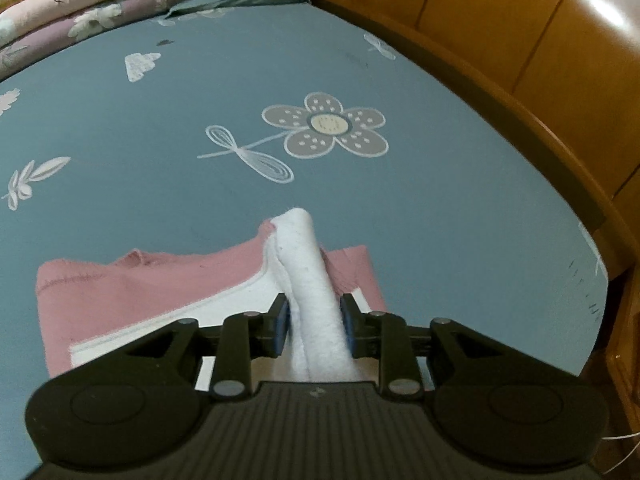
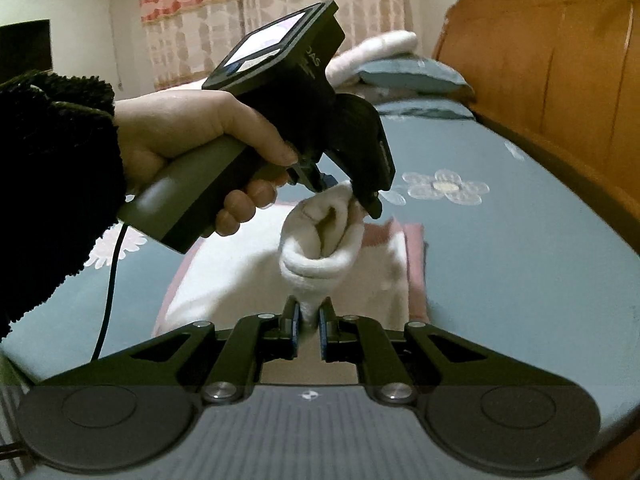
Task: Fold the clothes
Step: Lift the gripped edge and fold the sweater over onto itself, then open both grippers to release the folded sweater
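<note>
Left wrist view: left claw (image 1: 316,322), black linkage w/ blue pads, jaws narrowly parted and pressed on a rolled strip of white fleecy fabric (image 1: 308,276) running up between them; strip is part of a pink-and-white soft garment (image 1: 132,284) lying flat on the bed's blue-grey sheet w/ printed flowers (image 1: 440,208); garment sits near the bed edge closest to the camera, apart from the orange-brown wooden side rail (image 1: 520,92) along the sheet's right edge; stacked pink and mauve bedding (image 1: 80,4) at the far left corner of the bed.

Right wrist view: right claw (image 2: 308,330), jaws almost fully closed, pinching a thin gather of the same white fabric (image 2: 320,248); fabric bunches into a looped fold raised above the flat part of the garment (image 2: 224,280); the other claw (image 2: 344,194) grips the upper end of that fold from above; its grey-green handle is held by a hand (image 2: 188,136) w/ a dark fuzzy sleeve (image 2: 52,184); black cable hangs from the handle; blue-grey pillow (image 2: 412,74) and white rolled blanket at the headboard (image 2: 540,52); patterned red-and-cream curtain (image 2: 272,8) behind.
</note>
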A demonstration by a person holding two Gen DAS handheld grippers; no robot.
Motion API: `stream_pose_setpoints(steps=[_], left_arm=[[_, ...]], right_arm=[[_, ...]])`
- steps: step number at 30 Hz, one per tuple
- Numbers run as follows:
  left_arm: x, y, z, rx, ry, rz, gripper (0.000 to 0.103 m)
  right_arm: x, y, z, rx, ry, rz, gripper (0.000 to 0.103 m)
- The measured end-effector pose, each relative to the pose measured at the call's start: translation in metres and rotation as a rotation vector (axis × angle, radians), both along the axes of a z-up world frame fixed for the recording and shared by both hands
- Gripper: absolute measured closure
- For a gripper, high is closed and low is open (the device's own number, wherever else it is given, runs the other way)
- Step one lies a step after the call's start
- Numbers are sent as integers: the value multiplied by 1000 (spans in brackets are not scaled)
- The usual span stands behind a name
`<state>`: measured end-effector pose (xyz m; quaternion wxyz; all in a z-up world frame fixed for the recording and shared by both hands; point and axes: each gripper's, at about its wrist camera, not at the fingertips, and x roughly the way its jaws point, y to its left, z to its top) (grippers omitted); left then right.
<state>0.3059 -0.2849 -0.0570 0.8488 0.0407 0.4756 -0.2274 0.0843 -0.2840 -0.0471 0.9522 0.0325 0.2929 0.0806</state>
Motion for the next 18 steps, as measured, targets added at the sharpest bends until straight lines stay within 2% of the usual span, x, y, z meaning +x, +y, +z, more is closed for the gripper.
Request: stream_pose_setpoints(steps=[8,13,17,18], left_arm=[[-1,-20,-7,26,-17,-26,78],[-4,-30,-13,38,-24,-46,71],[-7,-34,-14,19,-18,-60,56],[-7,-35,-13,10,-21,-64,55]], right_arm=[[-3,-18,-10,70,44,-38,92],[-5,-23,-16,107,77,-60,90],[-9,-27,-17,124,88,-88,72],[-11,-28,-16,131,82,-96,59]])
